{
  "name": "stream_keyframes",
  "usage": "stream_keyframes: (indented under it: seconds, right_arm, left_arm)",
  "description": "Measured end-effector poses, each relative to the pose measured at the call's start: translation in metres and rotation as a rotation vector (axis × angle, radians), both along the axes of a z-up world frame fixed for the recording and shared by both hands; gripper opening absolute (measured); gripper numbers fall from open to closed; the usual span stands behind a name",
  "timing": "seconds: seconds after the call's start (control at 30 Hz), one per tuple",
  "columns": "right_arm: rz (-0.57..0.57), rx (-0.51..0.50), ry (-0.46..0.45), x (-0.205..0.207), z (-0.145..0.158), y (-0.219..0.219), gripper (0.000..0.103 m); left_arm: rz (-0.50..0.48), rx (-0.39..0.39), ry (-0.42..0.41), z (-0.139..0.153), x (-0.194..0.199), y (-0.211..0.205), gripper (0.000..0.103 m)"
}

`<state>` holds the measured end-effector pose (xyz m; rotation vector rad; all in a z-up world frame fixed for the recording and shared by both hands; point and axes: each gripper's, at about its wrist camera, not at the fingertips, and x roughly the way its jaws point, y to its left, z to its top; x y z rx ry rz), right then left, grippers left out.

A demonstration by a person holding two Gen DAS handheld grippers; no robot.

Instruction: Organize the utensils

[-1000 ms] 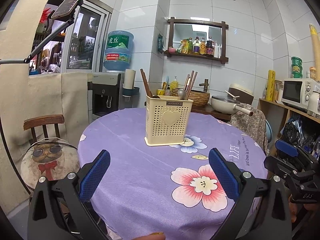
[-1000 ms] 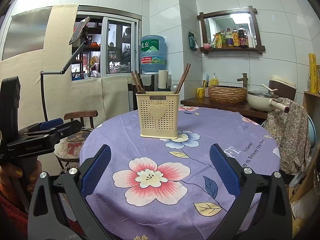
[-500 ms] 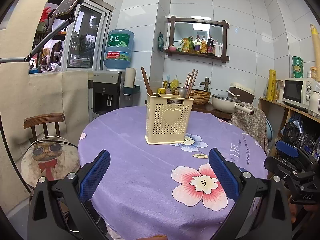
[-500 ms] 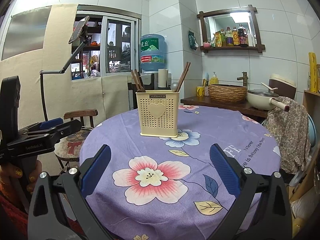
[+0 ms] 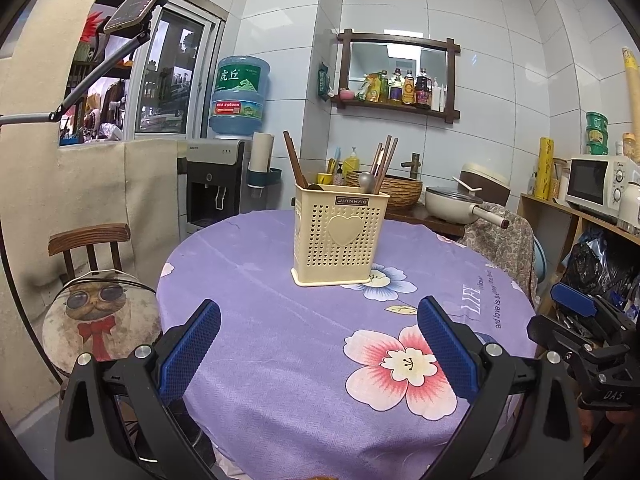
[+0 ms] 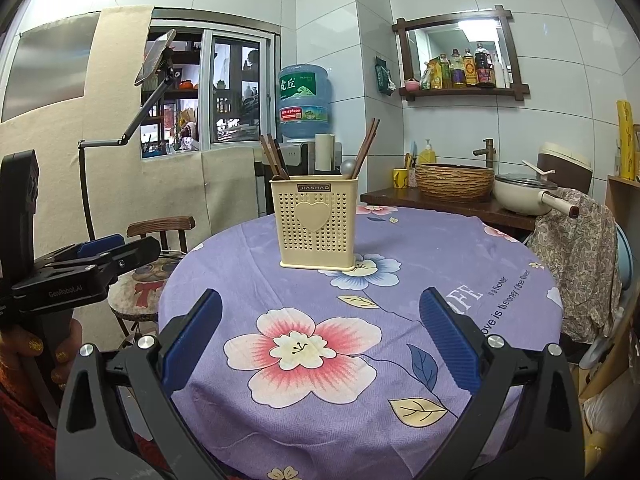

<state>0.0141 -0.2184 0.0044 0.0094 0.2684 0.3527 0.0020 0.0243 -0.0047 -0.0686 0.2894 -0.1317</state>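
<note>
Tabletop under loose purple cloth; cream holder stands upright mid-table, far from both tools. Chopsticks and spoon lean out its top. Left gripper and right gripper: fingers wide, empty. Risk: light holder tips or slides on the cloth if a stick gets pulled sideways; thin sticks slip between pads.

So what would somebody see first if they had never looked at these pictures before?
Probably the cream utensil holder with a heart on its front, standing alone in the middle of the round table. Brown chopsticks and a metal spoon poke out of its top. Next comes the purple tablecloth with big pink flowers, and the open left claw and right claw hovering over its near edge.
</note>
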Motion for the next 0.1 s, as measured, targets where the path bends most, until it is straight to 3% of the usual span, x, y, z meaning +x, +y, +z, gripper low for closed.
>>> stream_keyframes:
  seconds: [0.1]
  right_arm:
    - [0.000, 0.002, 0.003, 0.0008, -0.0003, -0.0002, 0.097]
  left_arm:
    - [-0.001, 0.000, 0.006, -0.0004, 0.0009, 0.0000, 0.097]
